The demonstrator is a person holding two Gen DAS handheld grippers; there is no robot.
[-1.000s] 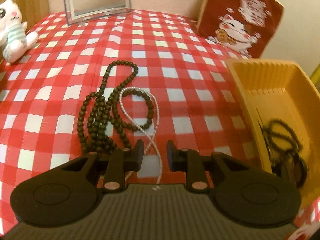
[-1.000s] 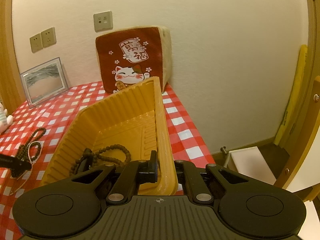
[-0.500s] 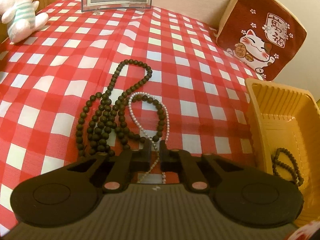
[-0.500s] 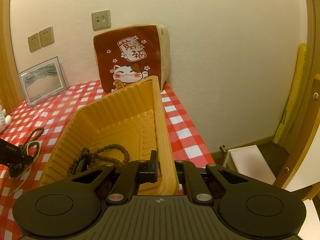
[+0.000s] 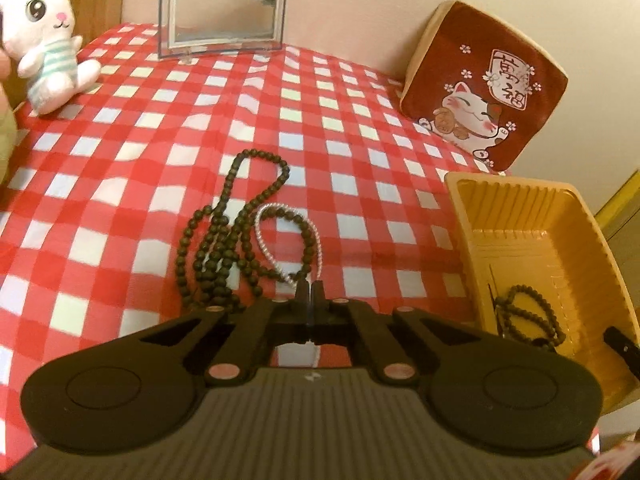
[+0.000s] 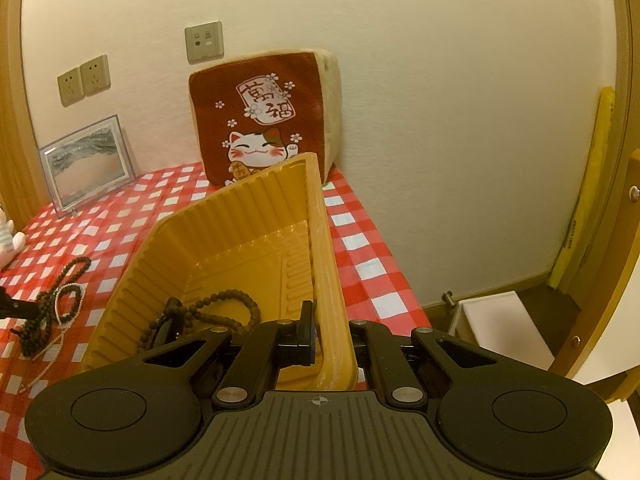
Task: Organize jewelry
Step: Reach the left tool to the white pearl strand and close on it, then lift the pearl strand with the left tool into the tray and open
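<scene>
On the red checked cloth [image 5: 132,184] lies a long dark bead necklace [image 5: 216,248], tangled with a thin white pearl necklace [image 5: 266,248]. My left gripper [image 5: 310,292] is shut on the near end of the pearl strand, and the pearl loop runs from its tips up over the dark beads. The right wrist view shows that gripper's finger [image 6: 18,307] at the far left, beside the pearl necklace [image 6: 60,320]. My right gripper [image 6: 330,328] is shut on the near wall of the yellow ribbed tray [image 6: 240,216], which is tipped up. A dark bead bracelet [image 6: 224,304] lies inside the tray [image 5: 520,216].
A white plush cat [image 5: 44,48] and a picture frame [image 5: 224,8] stand at the back of the table. A red lucky-cat cushion [image 5: 484,104] leans on the wall behind the tray. The table's right edge drops to a floor with a white box [image 6: 504,328].
The left jaws have closed around the pearl strand and the gripper has risen a little, dragging the pearls. The right gripper and the tray have stayed put.
</scene>
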